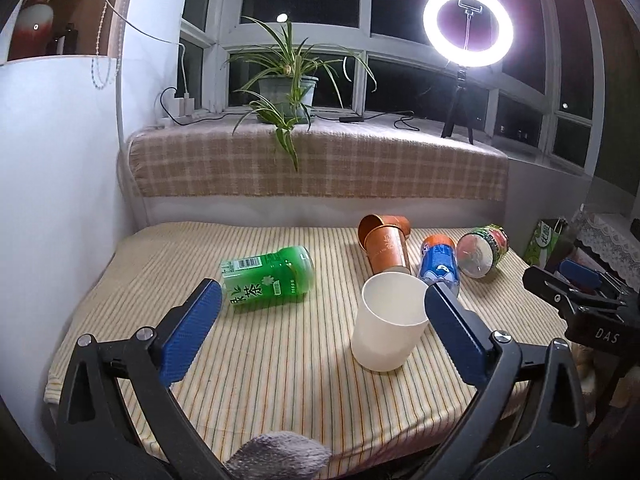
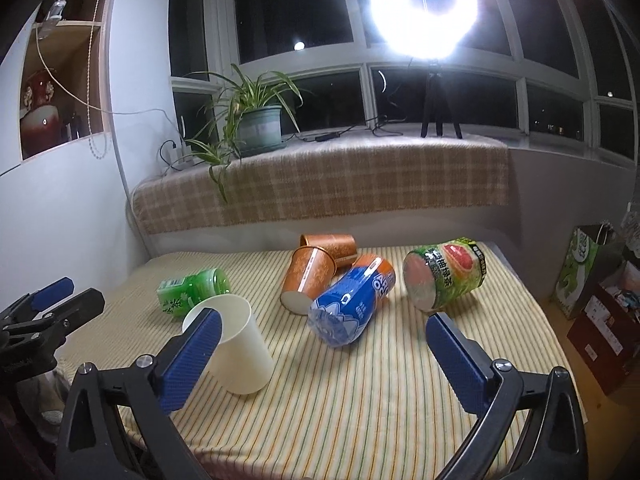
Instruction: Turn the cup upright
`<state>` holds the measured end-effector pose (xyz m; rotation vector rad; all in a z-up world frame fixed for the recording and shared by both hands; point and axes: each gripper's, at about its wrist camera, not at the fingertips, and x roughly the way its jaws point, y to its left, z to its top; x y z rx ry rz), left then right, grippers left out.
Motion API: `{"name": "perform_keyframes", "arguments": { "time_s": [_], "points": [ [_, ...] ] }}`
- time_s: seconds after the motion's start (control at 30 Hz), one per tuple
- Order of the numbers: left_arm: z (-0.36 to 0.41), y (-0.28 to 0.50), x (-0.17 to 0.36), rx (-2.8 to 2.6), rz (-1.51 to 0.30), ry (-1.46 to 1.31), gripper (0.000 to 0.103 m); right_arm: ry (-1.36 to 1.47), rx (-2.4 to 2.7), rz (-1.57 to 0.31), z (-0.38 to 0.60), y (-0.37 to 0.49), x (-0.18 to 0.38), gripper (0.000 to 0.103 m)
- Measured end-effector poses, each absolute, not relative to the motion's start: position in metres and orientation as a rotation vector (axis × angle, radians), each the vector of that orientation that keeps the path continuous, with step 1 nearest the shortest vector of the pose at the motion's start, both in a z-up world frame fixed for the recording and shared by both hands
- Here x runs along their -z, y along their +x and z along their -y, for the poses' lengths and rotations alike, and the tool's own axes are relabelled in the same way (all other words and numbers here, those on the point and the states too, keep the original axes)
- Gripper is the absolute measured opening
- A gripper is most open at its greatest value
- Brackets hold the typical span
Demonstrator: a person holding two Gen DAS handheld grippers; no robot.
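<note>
**White cup upright near the front of the striped desk, both tools spread**

The plain white paper cup (image 1: 390,322) stands mouth up on the yellow-striped cloth-covered desk (image 1: 256,384), towards the front, with bare cloth between it and the front edge. The left tool (image 1: 322,304) hovers with its blue-padded jaws spread wide; the cup sits just inside the right-hand jaw, and I cannot tell whether that pad touches its rim. Nothing is pinched. To the left of the cup lies a green tea-label plastic cup on its side (image 1: 268,278), apart from it, with open cloth reaching out to the desk's left edge by the white wall.

In the right wrist view the right tool (image 2: 324,334) is also spread and holds nothing. The white cup appears partly behind its left jaw. Between the jaws, further back, lies a blue and orange printed cup on its side (image 2: 352,306), touching or nearly touching two stacked-looking brown paper cups lying down (image 2: 310,274). A green cup with a grapefruit picture (image 2: 444,276) lies on its side towards the desk's right edge. In front of these cups is a broad strip of bare striped cloth. A plaid-covered ledge (image 2: 360,184) runs behind the back edge.
</note>
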<state>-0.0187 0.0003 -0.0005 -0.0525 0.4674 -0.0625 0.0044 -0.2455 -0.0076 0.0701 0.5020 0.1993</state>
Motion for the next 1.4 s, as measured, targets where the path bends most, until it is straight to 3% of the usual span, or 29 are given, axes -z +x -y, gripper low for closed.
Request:
{"name": "perform_keyframes", "arguments": {
  "time_s": [1.4],
  "points": [
    [-0.008, -0.018, -0.011, 0.040, -0.432, -0.052, 0.103, 0.094, -0.192, -0.529, 0.250, 0.012, 0.013, 0.103]
  ]
}}
